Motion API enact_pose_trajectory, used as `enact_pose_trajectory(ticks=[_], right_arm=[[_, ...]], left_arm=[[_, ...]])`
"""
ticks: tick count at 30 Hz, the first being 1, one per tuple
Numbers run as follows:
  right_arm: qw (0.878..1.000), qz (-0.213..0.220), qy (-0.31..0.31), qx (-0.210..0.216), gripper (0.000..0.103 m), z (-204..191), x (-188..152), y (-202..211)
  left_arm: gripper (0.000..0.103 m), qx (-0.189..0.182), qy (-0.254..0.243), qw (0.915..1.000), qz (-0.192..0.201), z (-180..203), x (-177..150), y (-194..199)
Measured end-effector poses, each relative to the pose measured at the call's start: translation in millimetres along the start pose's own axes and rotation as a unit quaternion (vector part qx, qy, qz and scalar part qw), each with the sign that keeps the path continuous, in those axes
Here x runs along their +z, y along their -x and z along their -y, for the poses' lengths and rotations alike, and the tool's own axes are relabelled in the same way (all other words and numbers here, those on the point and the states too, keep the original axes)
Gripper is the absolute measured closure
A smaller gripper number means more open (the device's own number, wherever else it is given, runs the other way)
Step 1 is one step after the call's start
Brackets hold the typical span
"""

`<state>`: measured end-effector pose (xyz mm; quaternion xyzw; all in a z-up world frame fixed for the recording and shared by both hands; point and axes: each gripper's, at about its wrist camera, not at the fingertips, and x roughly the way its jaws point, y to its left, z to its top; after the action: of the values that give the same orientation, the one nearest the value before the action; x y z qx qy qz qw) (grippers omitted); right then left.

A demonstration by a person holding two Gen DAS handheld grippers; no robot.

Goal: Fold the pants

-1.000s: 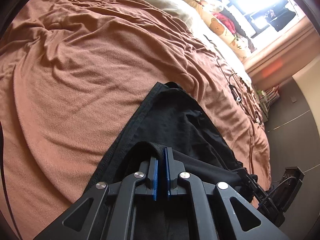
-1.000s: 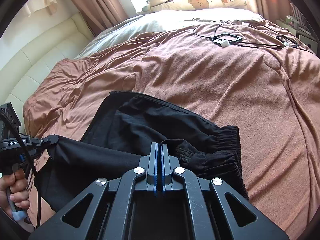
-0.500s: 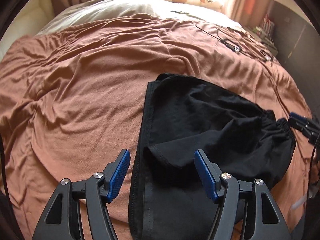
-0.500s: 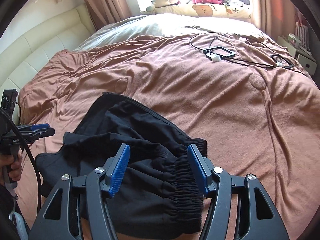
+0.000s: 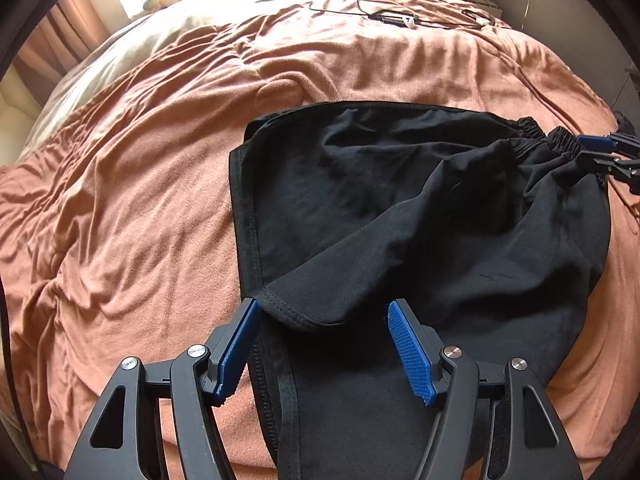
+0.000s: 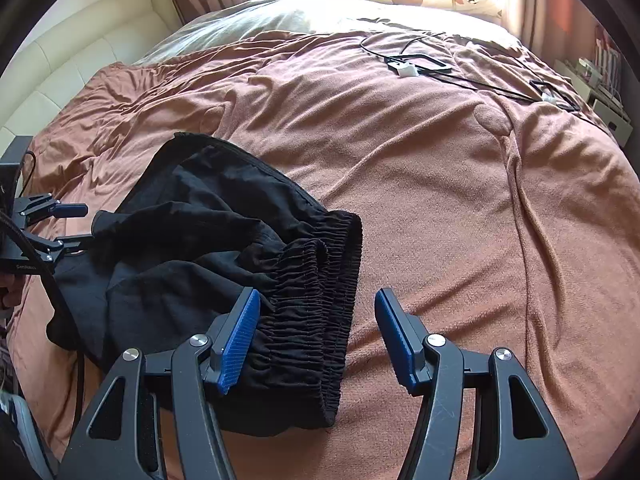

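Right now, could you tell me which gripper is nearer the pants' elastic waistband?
Right. The right gripper hangs open directly over the waistband; the left gripper is open at the opposite hem end of the pants.

Both grips are released: the left hand-held gripper (image 5: 322, 346), clamped on the black pants (image 5: 420, 208) a second ago, is now spread over a hem corner. The right hand-held gripper (image 6: 316, 336) is likewise spread, the elastic waistband (image 6: 316, 292) dropped onto the bed (image 6: 440, 200).

My black pants (image 5: 400, 208) lie folded in a loose bundle on the rust-brown blanket (image 5: 140, 200). The gathered elastic waistband (image 6: 316, 304) sits at one end, and a hemmed leg (image 5: 304, 312) is doubled over the top.
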<state>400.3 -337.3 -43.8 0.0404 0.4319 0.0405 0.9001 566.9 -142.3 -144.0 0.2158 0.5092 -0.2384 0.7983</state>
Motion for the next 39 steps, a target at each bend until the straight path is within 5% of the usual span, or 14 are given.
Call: enact_pose_trajectory(ticks=[8,10,15,17,19,22,39], right_arm=[[1.0,-0.007,0.019,0.016,0.046,-6.8,11.7,-16.3],[0.999,-0.013,0.029,0.018,0.058,-10.4,12.1,-22.2],[0.999,-0.024,0.028,0.009,0.068,-9.0,8.3,-31.4],[0.999,-0.02,0.029,0.007,0.071,-9.4,8.1,-30.6],[1.0,-0.012,0.029,0.003,0.081,-10.2,8.0,-27.2],[1.0,0.0,0.028,-0.001,0.094,-10.2,7.5,-16.7],[0.998,0.066,0.0,-0.01,0.097,-6.5,9.7,7.3]], left_arm=[[0.034,-0.003,-0.035,0.9994,-0.002,10.6,3.5,-17.9],[0.034,0.002,-0.056,0.9984,-0.014,15.8,2.3,-23.8],[0.036,0.021,-0.079,0.9964,-0.026,17.6,-2.3,-29.4],[0.049,0.033,-0.069,0.9967,-0.028,12.0,-1.7,-32.6],[0.075,0.031,-0.047,0.9981,-0.023,3.6,1.3,-30.0],[0.09,0.031,-0.028,0.9991,0.005,-5.0,6.7,-16.8],[0.092,0.04,0.045,0.9953,0.076,-38.6,73.1,5.3]])
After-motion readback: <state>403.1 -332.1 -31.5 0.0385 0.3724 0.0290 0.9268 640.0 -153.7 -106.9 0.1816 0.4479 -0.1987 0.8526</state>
